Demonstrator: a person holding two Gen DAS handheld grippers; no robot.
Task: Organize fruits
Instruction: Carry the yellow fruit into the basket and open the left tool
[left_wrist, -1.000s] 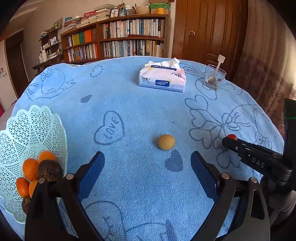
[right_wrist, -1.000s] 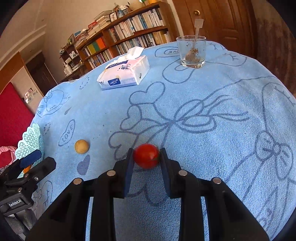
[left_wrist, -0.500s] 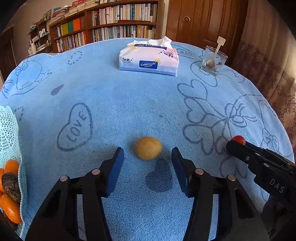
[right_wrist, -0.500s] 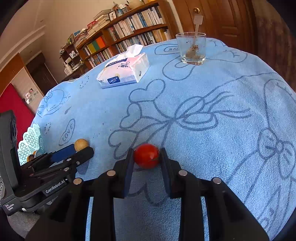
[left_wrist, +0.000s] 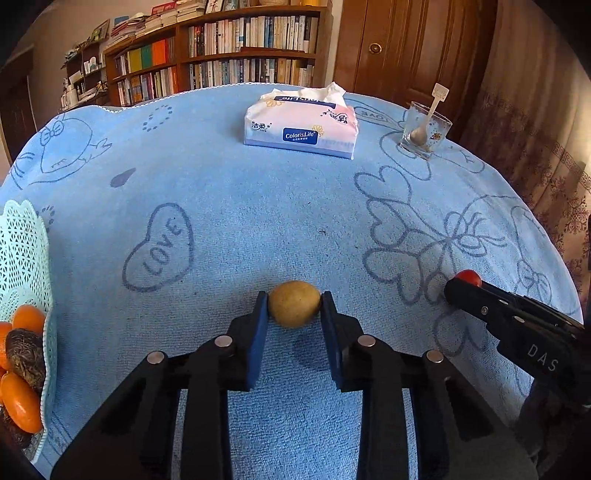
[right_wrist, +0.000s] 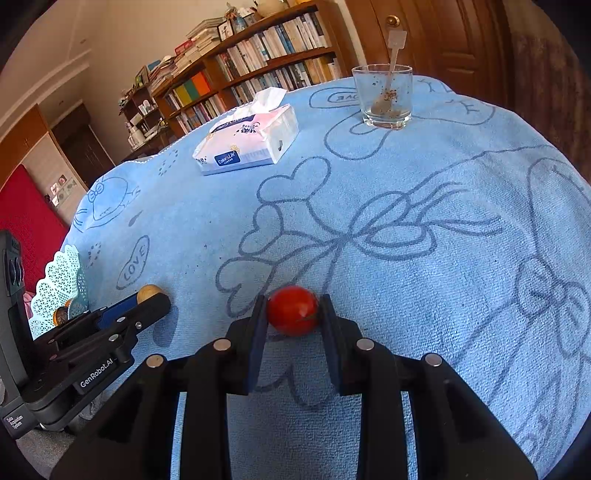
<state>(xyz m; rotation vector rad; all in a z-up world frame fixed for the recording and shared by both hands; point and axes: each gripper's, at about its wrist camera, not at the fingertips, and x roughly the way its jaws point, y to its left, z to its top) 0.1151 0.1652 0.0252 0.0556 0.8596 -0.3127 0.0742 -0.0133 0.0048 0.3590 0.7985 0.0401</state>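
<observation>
We see the tissue pack (left_wrist: 301, 123) at the cloth's (left_wrist: 258, 206) far side, the glass (left_wrist: 424, 129) to its right, the basket (left_wrist: 26, 254) at the left edge.

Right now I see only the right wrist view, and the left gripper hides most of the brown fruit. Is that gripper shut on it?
Observer: Yes. In the left wrist view, both fingers of the left gripper press the sides of the brown fruit.
Operator: Good. My right gripper holds the red fruit. What is in the basket?
Observer: The basket holds oranges and a dark wrinkled fruit.
Operator: Is there room for more?
Observer: I think so. The fruits lie low at the near end, and the mesh wall above them is bare.
</observation>
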